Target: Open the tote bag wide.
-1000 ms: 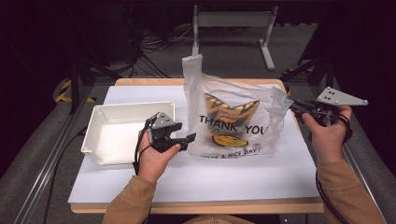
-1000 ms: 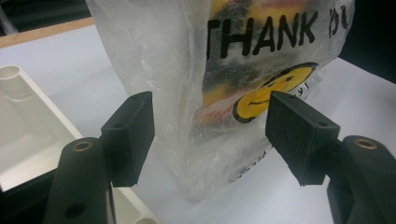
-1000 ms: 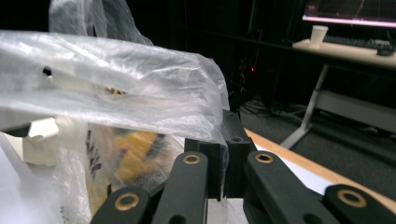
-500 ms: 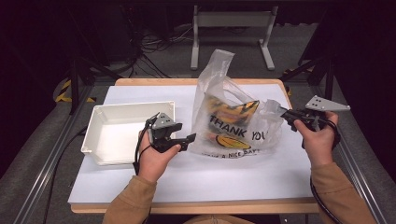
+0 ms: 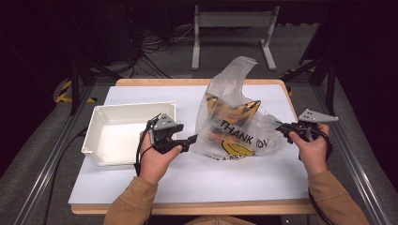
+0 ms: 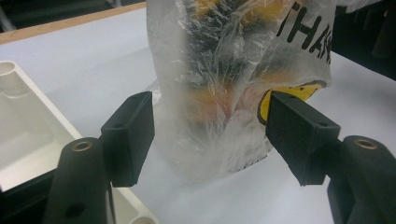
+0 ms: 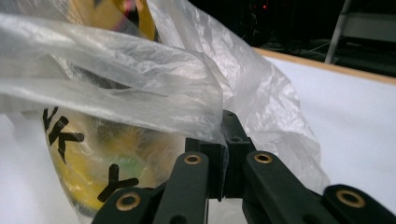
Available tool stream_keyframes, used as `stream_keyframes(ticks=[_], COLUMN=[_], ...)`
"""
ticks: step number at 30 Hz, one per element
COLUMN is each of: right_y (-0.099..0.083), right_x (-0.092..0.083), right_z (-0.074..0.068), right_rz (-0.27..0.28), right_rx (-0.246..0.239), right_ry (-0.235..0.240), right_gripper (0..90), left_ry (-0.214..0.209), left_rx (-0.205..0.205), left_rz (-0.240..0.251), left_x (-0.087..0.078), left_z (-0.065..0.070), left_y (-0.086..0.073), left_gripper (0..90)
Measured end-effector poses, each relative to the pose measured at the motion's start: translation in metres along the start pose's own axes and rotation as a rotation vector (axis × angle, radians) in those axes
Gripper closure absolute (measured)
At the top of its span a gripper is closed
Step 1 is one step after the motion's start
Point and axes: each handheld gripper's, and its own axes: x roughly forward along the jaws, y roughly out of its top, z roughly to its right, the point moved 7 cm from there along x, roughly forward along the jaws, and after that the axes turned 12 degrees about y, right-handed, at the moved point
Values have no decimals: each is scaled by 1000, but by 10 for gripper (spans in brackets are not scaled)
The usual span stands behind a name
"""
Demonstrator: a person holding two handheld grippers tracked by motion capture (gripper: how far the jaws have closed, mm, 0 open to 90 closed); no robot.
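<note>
A clear plastic bag (image 5: 234, 126) printed "THANK YOU" with a yellow smiley sits mid-table, slumped, with coloured items inside. My right gripper (image 5: 280, 127) is shut on a fold of the bag's right edge; in the right gripper view the jaws (image 7: 224, 140) pinch the thin film (image 7: 116, 93). My left gripper (image 5: 190, 139) hovers just left of the bag, low over the table. In the left gripper view its jaws (image 6: 208, 126) stand apart, with the bag (image 6: 224, 70) just beyond them and untouched.
An empty white tray (image 5: 136, 107) stands left of my left hand, and its corner (image 6: 18, 107) is in the left gripper view. White sheet (image 5: 234, 173) covers the wooden table. A metal stand (image 5: 232, 18) and floor cables lie behind the table.
My right hand has come down with the bag's edge in its grip, and the bag has sagged lower and wider. The left hand has stayed put.
</note>
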Motion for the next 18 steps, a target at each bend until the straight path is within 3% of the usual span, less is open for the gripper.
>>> stream_keyframes(ticks=[11, 18], right_y=[-25, -24], right_x=[16, 14], right_z=[3, 4], right_rz=[-72, -58], right_rx=[33, 38], right_ry=[1, 1], right_gripper=[885, 880], left_ry=[-16, -38], left_rx=[3, 51], left_rz=[21, 83], left_x=[-2, -6], left_z=[7, 25], left_y=[8, 38], left_gripper=[315, 289])
